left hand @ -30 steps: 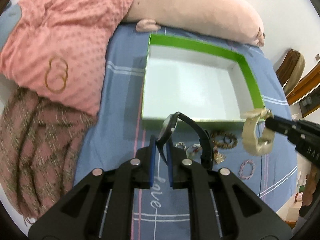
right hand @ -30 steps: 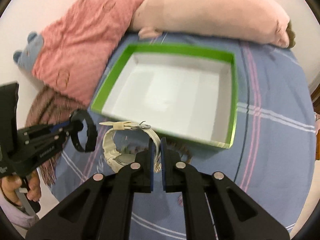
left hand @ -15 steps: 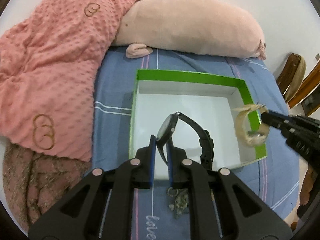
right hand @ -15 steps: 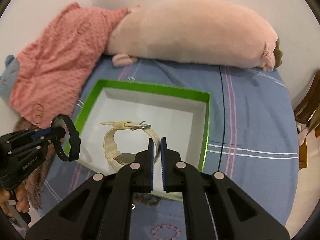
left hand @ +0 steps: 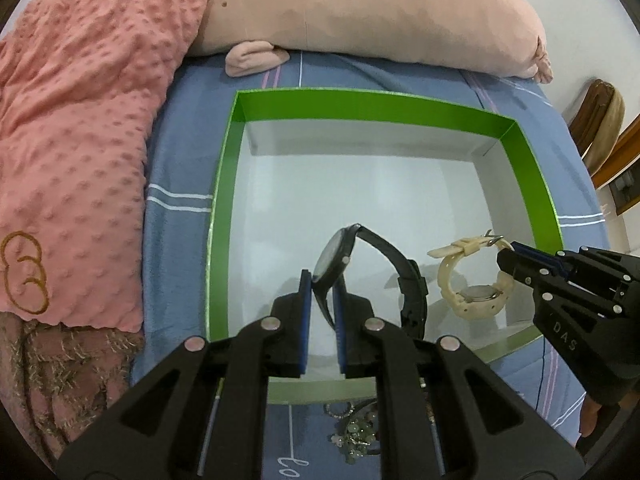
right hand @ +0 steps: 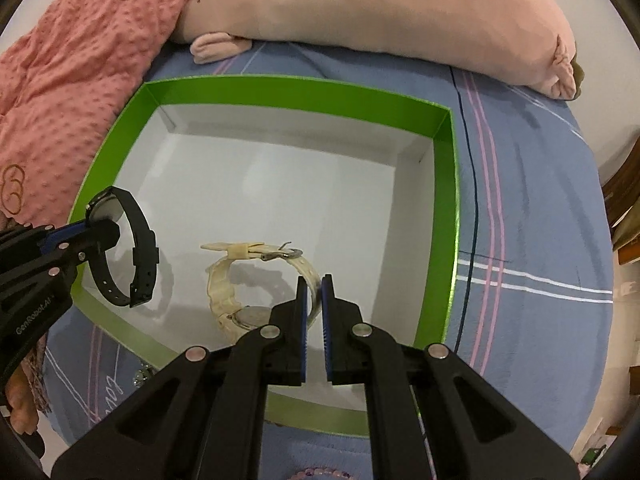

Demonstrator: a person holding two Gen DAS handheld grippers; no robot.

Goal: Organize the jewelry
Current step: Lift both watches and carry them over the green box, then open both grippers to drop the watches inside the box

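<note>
A green-walled box [left hand: 524,160] [right hand: 444,216] with a white floor lies on the blue bedsheet. My left gripper [left hand: 322,280] is shut on a black watch [left hand: 400,276], holding it by the case above the box's near part. In the right wrist view that black watch [right hand: 136,248] hangs over the box's left wall, held by the left gripper [right hand: 100,228]. My right gripper [right hand: 314,284] is shut on the strap of a cream watch [right hand: 228,280], which hangs low inside the box. From the left wrist view the cream watch [left hand: 460,280] dangles from the right gripper [left hand: 508,252].
A pink plush pig [left hand: 380,12] lies behind the box, and a pink dotted blanket [left hand: 72,120] covers the left. Beaded bracelets and rings [left hand: 354,432] lie on the sheet in front of the box. Wooden furniture [left hand: 600,128] stands off the bed's right side.
Both grippers have moved forward from the jewelry pile to above the box and sunk toward it, each still carrying its watch. The box now looks larger and closer.
</note>
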